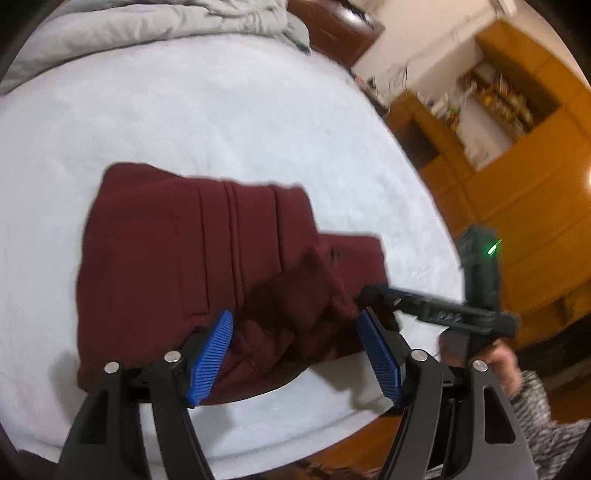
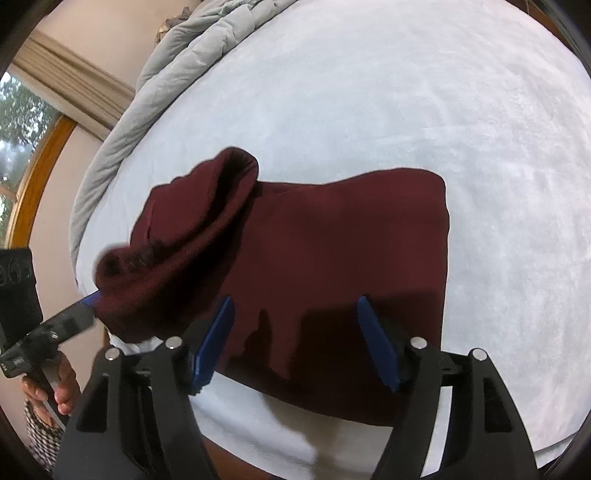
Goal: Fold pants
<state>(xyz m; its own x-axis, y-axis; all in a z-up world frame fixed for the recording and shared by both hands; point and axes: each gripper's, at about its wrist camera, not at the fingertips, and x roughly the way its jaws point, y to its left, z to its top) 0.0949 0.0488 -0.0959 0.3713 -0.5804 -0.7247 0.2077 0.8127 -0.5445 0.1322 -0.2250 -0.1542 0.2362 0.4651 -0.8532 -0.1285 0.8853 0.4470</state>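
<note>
Dark red pants (image 1: 166, 251) lie folded in a rough rectangle on a white bed cover (image 1: 221, 110). My left gripper (image 1: 295, 314) is open over their near right corner, where a raised ridge of cloth (image 1: 325, 280) stands between the blue pads without being pinched. In the right wrist view that bunched fold (image 2: 177, 251) drapes over one blue-tipped finger (image 2: 88, 299) of the left gripper. My right gripper (image 2: 295, 299) hangs open just above the near edge of the pants (image 2: 332, 240), nothing gripped. Its black body (image 1: 443, 312) shows beside the cloth in the left wrist view.
A rumpled grey duvet (image 1: 129, 26) (image 2: 177, 48) lies along the far side of the bed. Wooden cabinets and shelves (image 1: 517, 166) stand to the right, a window (image 2: 14, 122) to the left. The person's hands (image 1: 502, 365) (image 2: 62, 384) hold the handles at the bed's near edge.
</note>
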